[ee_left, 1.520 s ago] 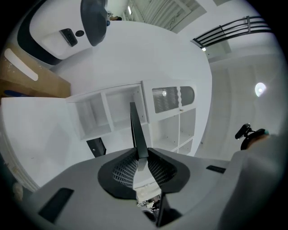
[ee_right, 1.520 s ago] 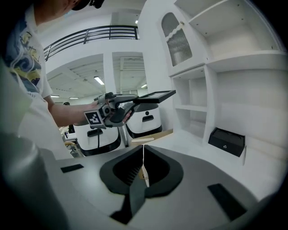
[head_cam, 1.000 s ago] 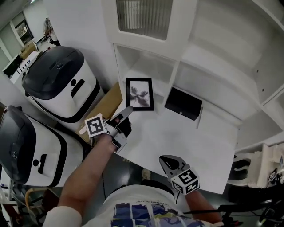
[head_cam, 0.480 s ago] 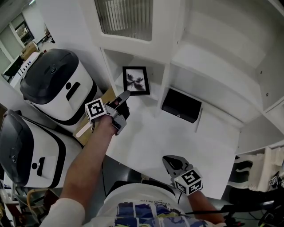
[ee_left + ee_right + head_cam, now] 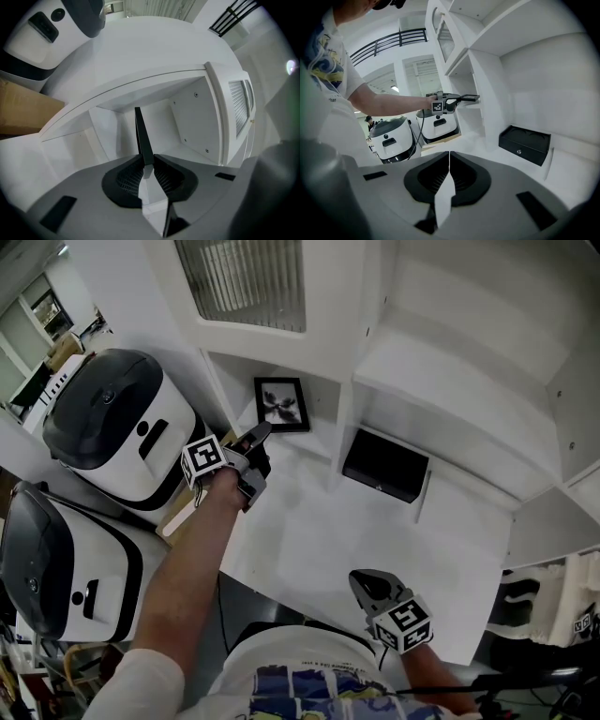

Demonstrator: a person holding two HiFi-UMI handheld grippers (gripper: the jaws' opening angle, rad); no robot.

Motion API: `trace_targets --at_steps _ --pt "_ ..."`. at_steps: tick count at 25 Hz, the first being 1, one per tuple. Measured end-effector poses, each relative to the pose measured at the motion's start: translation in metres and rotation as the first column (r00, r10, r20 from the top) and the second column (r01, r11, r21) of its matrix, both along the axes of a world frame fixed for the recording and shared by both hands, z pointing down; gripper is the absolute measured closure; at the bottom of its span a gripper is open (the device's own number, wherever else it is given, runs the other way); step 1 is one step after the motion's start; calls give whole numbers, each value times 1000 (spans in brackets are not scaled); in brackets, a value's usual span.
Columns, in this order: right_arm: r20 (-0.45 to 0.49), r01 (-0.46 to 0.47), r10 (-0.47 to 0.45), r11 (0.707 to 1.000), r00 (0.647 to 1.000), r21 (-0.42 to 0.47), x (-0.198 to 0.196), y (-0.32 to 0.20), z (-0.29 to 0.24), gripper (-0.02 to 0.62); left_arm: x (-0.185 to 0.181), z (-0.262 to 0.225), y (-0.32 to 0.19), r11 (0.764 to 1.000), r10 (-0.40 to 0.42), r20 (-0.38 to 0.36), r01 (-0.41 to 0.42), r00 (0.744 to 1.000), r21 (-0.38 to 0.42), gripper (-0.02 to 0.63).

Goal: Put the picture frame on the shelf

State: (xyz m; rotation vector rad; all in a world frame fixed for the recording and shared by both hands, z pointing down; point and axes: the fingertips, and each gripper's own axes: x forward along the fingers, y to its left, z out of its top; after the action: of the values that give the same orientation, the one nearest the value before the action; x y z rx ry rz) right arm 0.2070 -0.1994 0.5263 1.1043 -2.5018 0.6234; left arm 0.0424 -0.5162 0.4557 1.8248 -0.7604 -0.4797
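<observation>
A black picture frame with a dark flower print is held flat at the mouth of the white shelf's lower left compartment. My left gripper is shut on its near edge. In the left gripper view the frame shows edge-on as a thin dark blade pinched between the jaws of the left gripper, pointing into the compartment. My right gripper hangs low over the white table's front, jaws together and empty. The right gripper view, over the right gripper, shows the left gripper holding the frame out level.
A black box lies on the white table in front of the middle compartment. Two white and black machines stand left of the table, with a brown board beside them. A ribbed-glass door hangs above the compartment.
My left gripper has carried the frame away from me and up to the lower left compartment's opening. The right gripper has stayed near the table's front.
</observation>
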Motion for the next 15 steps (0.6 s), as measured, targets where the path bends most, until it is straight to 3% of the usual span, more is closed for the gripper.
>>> trace_targets --at_steps 15 --pt "14 -23 24 999 1000 -44 10 -8 12 566 8 9 -34 999 12 60 -9 998 -50 526"
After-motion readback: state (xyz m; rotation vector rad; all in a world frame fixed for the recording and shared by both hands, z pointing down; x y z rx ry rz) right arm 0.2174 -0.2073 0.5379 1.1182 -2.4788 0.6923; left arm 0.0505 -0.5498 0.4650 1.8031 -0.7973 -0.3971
